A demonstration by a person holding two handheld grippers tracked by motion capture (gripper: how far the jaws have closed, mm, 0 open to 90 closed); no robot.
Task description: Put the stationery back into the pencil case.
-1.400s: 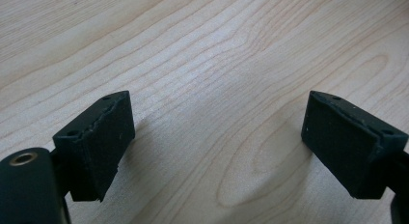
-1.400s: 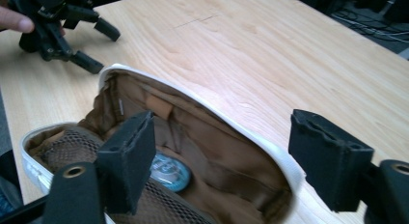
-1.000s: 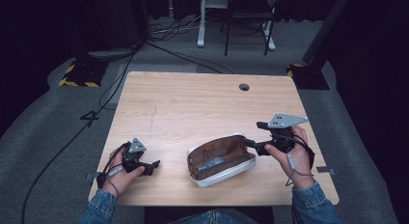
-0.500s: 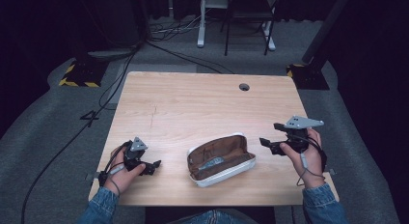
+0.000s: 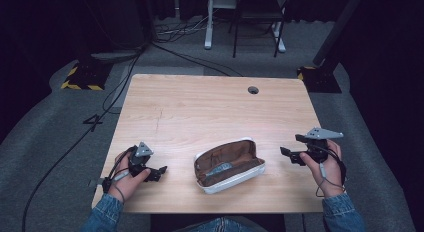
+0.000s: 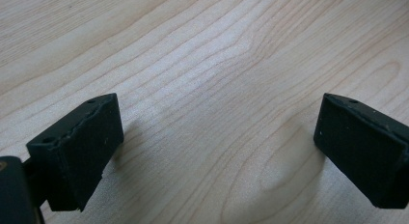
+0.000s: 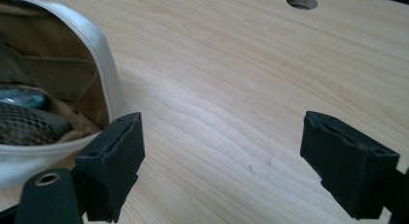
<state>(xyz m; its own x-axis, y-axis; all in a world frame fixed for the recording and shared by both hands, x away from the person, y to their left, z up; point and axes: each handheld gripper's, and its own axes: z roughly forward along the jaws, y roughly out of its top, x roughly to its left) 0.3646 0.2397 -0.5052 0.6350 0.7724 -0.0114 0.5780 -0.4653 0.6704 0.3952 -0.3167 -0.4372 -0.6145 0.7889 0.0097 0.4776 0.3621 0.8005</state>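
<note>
An open white pouch (image 5: 230, 164) with a brown lining lies on the wooden table (image 5: 200, 112), near the front edge, with some grey items inside it. My right gripper (image 5: 289, 154) is held to the right of the pouch, a short gap away, pointing at it. Its jaws have just opened wider and stand open with only bare wood between them (image 7: 222, 151). The pouch's white rim (image 7: 103, 55) shows beside its left jaw. My left gripper (image 5: 159, 172) rests low at the front left, apart from the pouch. It has also just opened a little and is open over bare wood (image 6: 217, 147).
A round cable hole (image 5: 253, 90) sits in the table's far right part and shows at the top of the right gripper view (image 7: 301, 1). Beyond the table are dark floor, cables and chair legs (image 5: 240, 37).
My right gripper has drawn away from the pouch's right end, moving right and lower. The left hand and the pouch have stayed where they were.
</note>
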